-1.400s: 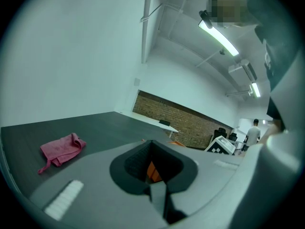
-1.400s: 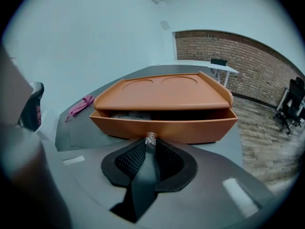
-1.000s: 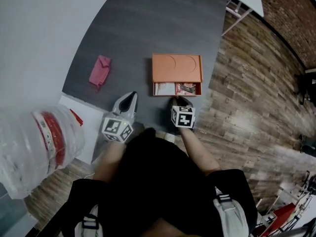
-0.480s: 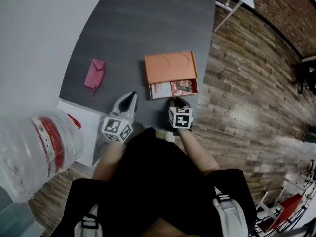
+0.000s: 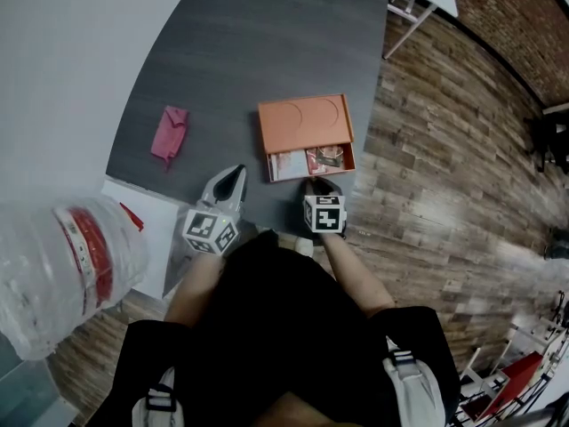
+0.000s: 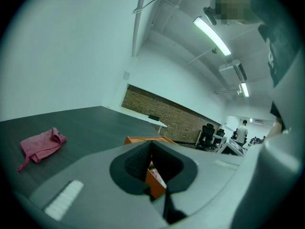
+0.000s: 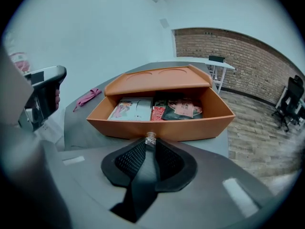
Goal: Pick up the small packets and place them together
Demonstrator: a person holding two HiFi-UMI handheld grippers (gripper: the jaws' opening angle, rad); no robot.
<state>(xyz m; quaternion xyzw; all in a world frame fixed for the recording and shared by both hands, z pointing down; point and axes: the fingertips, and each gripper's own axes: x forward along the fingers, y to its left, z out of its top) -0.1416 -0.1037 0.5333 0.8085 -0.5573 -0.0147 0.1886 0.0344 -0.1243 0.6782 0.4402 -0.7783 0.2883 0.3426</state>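
An orange box (image 5: 302, 123) lies on the dark table, with its drawer (image 7: 162, 128) pulled out toward me. Several small packets (image 7: 183, 108) lie flat inside the drawer, along with a white and pink one (image 7: 128, 109) on the left. My right gripper (image 7: 151, 144) points down at the drawer front, shut on its small clear knob (image 7: 151, 137). In the head view the right gripper (image 5: 322, 185) is right at the drawer's near edge. My left gripper (image 5: 233, 178) hovers left of the box, shut with nothing in it, and it aims about level past the box (image 6: 143, 140).
A pink cloth (image 5: 169, 132) lies on the table left of the box. A large clear plastic bottle (image 5: 62, 265) with a red label fills the near left. A white sheet (image 5: 133, 238) covers the table's near-left corner. Wooden floor (image 5: 444, 176) lies to the right.
Only the head camera has shifted a little. Both grippers and the drawer stand as before.
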